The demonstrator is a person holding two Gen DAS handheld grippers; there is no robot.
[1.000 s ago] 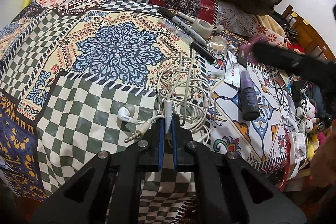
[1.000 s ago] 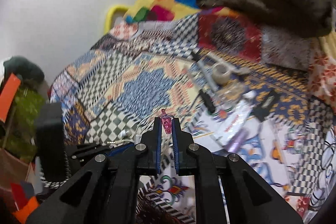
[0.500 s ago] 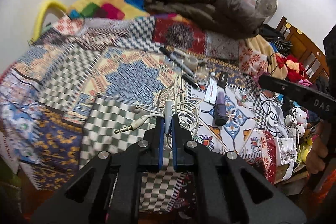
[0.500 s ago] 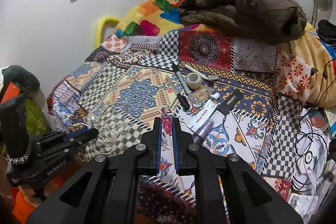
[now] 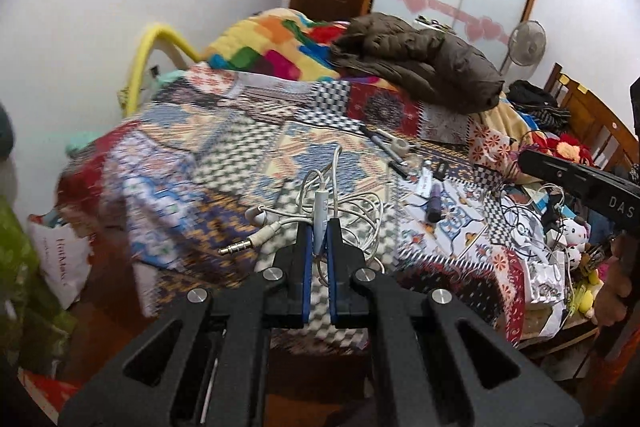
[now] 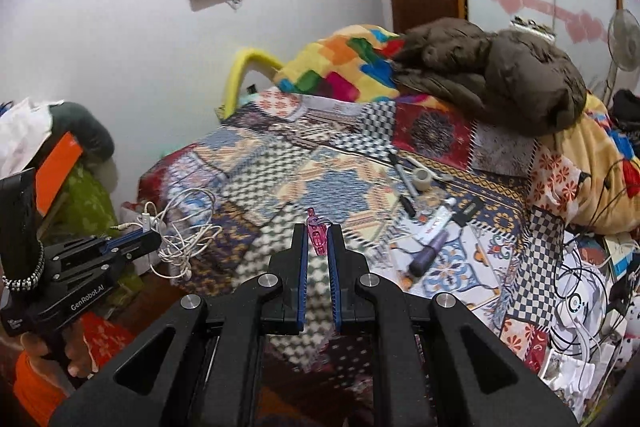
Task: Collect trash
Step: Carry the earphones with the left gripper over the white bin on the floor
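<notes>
Dangling from the left gripper (image 5: 320, 227) is a tangle of white earphones (image 5: 340, 205), the inline remote pinched between the closed blue pads, jack plug poking out to the left and loops hanging clear of the patchwork bedspread (image 5: 224, 163). Over on the right gripper (image 6: 317, 231), jaws clamped tight on a small pink clip (image 6: 316, 233) (its tip peeks just above the fingertips). From the right wrist view the left gripper (image 6: 154, 235) sits off the bed's left edge, cable trailing below. A purple tube (image 6: 428, 253) lies on the bedspread.
</notes>
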